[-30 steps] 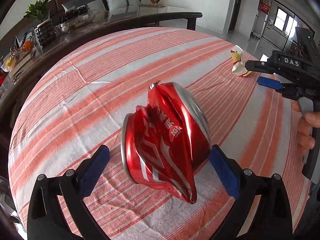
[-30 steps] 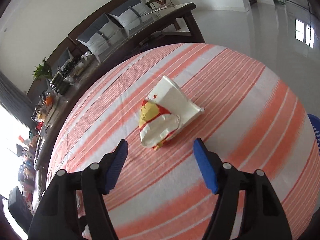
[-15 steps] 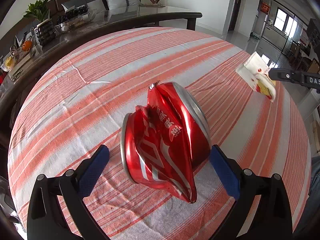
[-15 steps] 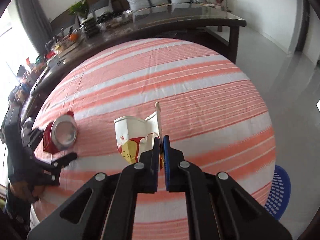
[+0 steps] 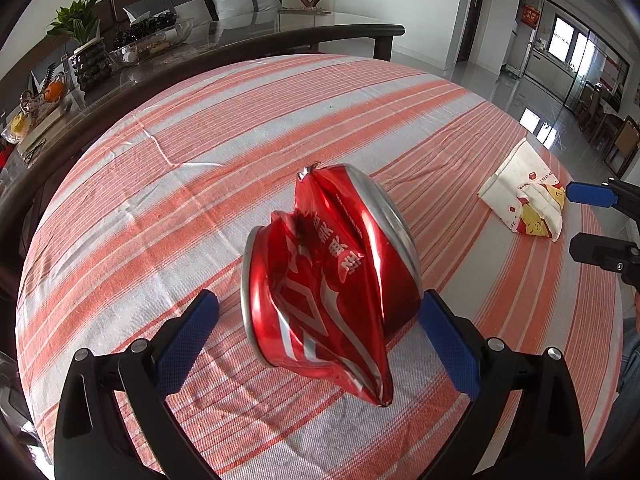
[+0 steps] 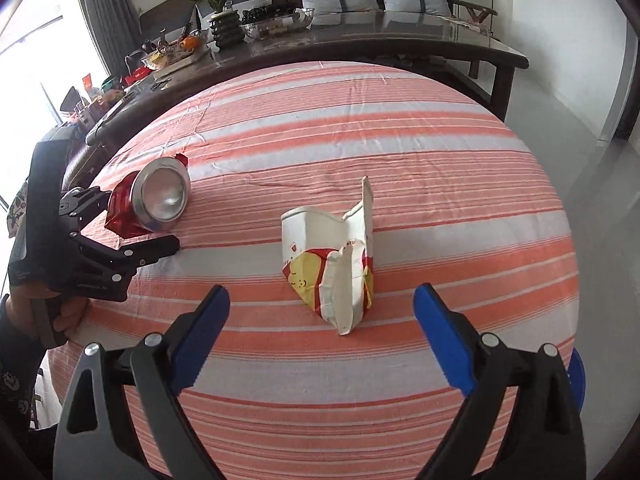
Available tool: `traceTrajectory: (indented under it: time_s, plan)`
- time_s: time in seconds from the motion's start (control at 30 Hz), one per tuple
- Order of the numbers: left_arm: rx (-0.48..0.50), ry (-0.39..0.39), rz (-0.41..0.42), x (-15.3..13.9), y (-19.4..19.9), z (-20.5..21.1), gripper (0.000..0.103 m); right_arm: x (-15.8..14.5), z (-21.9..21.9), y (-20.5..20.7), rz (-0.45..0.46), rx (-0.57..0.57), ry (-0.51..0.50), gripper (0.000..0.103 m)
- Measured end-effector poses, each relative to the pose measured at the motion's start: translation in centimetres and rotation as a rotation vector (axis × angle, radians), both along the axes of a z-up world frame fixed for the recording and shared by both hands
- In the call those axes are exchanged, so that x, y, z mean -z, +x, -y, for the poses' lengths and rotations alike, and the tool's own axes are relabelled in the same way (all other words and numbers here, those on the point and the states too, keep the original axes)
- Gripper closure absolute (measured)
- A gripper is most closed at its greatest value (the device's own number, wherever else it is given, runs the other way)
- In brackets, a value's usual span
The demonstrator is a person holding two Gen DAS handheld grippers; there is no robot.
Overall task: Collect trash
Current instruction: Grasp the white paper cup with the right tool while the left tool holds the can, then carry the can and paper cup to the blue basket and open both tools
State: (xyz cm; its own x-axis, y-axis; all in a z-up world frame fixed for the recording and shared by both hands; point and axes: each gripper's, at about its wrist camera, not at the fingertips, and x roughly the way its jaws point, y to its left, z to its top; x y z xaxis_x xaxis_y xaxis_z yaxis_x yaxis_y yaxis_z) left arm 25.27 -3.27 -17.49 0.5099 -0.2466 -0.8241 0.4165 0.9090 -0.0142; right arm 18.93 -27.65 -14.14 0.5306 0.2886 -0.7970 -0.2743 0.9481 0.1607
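Crushed red can (image 5: 328, 276) bears white Chinese characters; left tool (image 5: 320, 332) gapes around it; right tool (image 6: 320, 328) gapes near the paper cup (image 6: 332, 264), right of the can.

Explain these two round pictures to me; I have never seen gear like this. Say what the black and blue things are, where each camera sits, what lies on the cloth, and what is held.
No robot here: a person holds a two-finger gripper in each hand, and a fisheye camera on each looks along its blue-padded fingers. One view is from the left gripper, open around a crushed red can that lies on the striped tablecloth. The other view is from the right gripper, open just short of a crumpled paper cup, which also lies on the cloth. Nothing is held. Each view also shows the other gripper at its edge.
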Motion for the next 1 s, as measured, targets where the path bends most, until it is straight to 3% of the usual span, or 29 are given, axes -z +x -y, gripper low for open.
traceTrajectory:
  time_s: [0.13, 0.27, 0.33, 0.43, 0.47, 0.5, 0.57, 0.6, 0.63, 0.67, 1.0]
  plan:
    - [-0.001, -0.016, -0.001, -0.1, 0.0, -0.2, 0.005, 0.6, -0.2, 0.6, 0.008, 0.032, 0.015, 0.012]
    - [-0.025, -0.195, -0.052, -1.0, 0.2, -3.2, 0.005, 0.2, 1.6, 1.1, -0.016, 0.109, 0.11, 0.013]
    - [-0.06, -0.275, -0.065, -1.4, 0.1, -4.5, 0.005, 0.4, 2.0, 1.3, -0.03, 0.118, 0.114, 0.02]
    - [-0.043, -0.249, -0.068, -1.8, 0.0, -3.8, 0.005, 1.0, 2.4, 1.8, -0.06, 0.134, 0.125, 0.04]
    - [-0.034, -0.214, -0.066, -1.8, -0.1, -3.1, 0.005, 1.2, 2.6, 1.9, -0.068, 0.142, 0.139, 0.05]
    - [-0.035, -0.182, -0.064, -1.7, -0.1, -2.4, 0.005, 1.3, 2.7, 2.0, -0.07, 0.154, 0.151, 0.069]
    - [-0.068, -0.133, -0.064, -1.6, 0.1, -1.5, 0.005, 1.2, 2.9, 2.0, -0.068, 0.166, 0.187, 0.09]
    - [-0.088, -0.124, -0.063, -1.6, 0.1, -1.3, 0.008, 0.9, 3.0, 1.9, -0.064, 0.178, 0.172, 0.093]
    - [-0.101, -0.126, -0.061, -1.7, 0.0, -1.3, 0.023, 0.6, 2.9, 1.8, -0.057, 0.178, 0.163, 0.094]
    - [-0.099, -0.139, -0.069, -1.7, -0.1, -1.4, 0.045, 0.3, 2.9, 1.6, -0.05, 0.172, 0.163, 0.094]
    - [-0.033, -0.179, -0.027, -3.7, -2.6, 0.2, 0.05, -3.0, 5.6, -2.0, 0.019, 0.173, 0.176, 0.094]
